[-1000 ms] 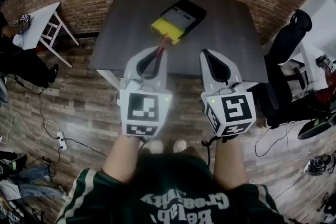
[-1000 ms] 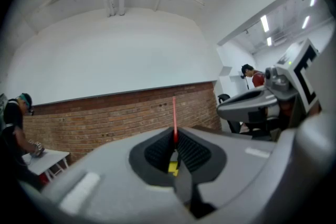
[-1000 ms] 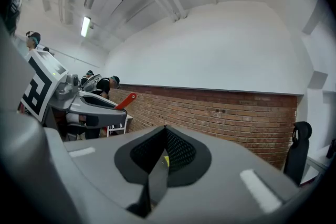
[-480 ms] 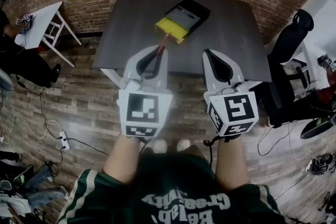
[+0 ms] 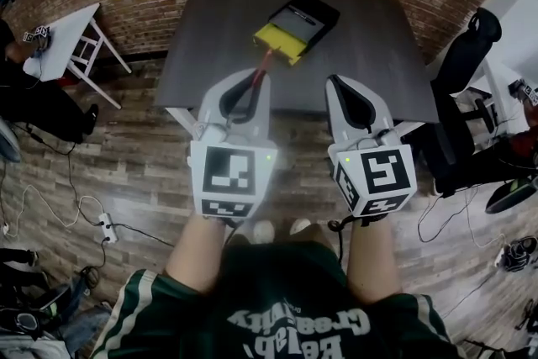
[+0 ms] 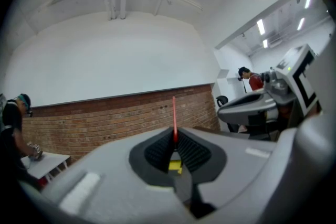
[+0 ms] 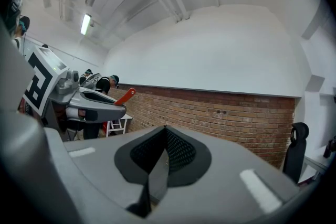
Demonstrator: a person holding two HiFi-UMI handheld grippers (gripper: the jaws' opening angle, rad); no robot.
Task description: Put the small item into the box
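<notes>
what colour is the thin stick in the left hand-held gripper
Red. The stick shows best in the left gripper view, pinched between the jaws.

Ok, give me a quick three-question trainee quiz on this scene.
1. True or false: the right gripper holds something.
2. What is the left gripper clamped on? A) a red stick B) a blue cup C) a white cloth
3. Fill in: the box sits on the dark ____.
Key: 1 false, its jaws are together and empty; 2 A; 3 table.
</notes>
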